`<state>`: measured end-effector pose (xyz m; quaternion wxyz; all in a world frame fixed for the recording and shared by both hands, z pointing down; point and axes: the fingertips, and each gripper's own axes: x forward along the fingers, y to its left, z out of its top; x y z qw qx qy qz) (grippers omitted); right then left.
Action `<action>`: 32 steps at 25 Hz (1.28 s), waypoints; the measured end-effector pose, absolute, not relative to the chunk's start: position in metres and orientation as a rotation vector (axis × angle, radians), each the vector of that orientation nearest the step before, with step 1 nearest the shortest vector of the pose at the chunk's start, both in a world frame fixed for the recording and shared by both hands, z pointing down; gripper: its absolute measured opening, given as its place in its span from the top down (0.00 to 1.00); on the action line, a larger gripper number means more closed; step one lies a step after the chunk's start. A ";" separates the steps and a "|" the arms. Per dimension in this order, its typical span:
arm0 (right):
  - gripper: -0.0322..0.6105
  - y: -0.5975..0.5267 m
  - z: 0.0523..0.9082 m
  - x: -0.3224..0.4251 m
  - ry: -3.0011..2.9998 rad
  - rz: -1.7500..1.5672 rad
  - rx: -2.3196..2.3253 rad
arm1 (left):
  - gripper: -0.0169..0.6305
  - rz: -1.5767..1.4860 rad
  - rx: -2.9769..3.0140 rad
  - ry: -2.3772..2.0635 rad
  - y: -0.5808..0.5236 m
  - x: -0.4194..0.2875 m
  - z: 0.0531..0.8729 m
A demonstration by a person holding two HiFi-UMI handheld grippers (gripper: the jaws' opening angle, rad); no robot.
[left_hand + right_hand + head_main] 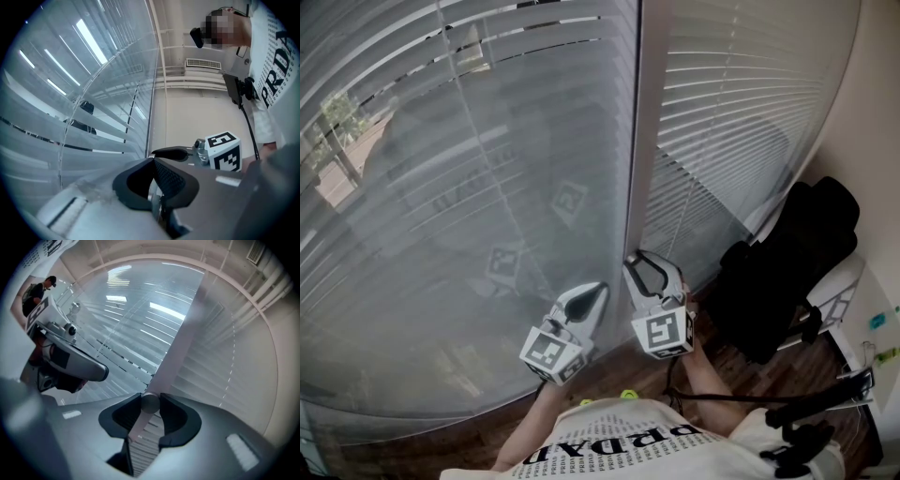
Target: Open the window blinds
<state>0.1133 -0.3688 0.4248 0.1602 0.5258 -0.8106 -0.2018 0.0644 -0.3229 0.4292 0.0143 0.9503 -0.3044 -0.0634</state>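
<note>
Two white slatted blinds hang side by side, the left blind (469, 187) and the right blind (741, 112), with a pale window post (639, 122) between them. Their slats lie close together, with thin light gaps. My right gripper (641, 266) is at the foot of the post. In the right gripper view, a thin pale blind wand (140, 420) runs between its jaws, and the right gripper (149, 402) is shut on the wand's rounded part. My left gripper (596, 291) sits just left of it, before the left blind. The left gripper (153, 161) is shut and holds nothing.
A black bag (787, 272) rests on a pale seat against the right wall, close to my right arm. Dark wooden floor (787, 375) lies below the window. A black cable and a black clamp-like device (811, 427) are at the bottom right.
</note>
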 end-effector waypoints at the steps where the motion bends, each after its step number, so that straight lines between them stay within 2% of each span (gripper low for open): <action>1: 0.74 -0.369 0.424 0.114 -2.329 -0.558 1.512 | 0.99 -0.194 2.954 -0.952 -0.323 0.064 0.430; 16: 0.74 -0.372 0.424 0.120 -2.546 -0.212 1.639 | 0.99 -0.205 2.950 -0.952 -0.323 0.063 0.427; 32: 0.74 -0.375 0.425 0.123 -2.598 -0.109 1.675 | 0.99 -0.211 2.952 -0.958 -0.322 0.062 0.426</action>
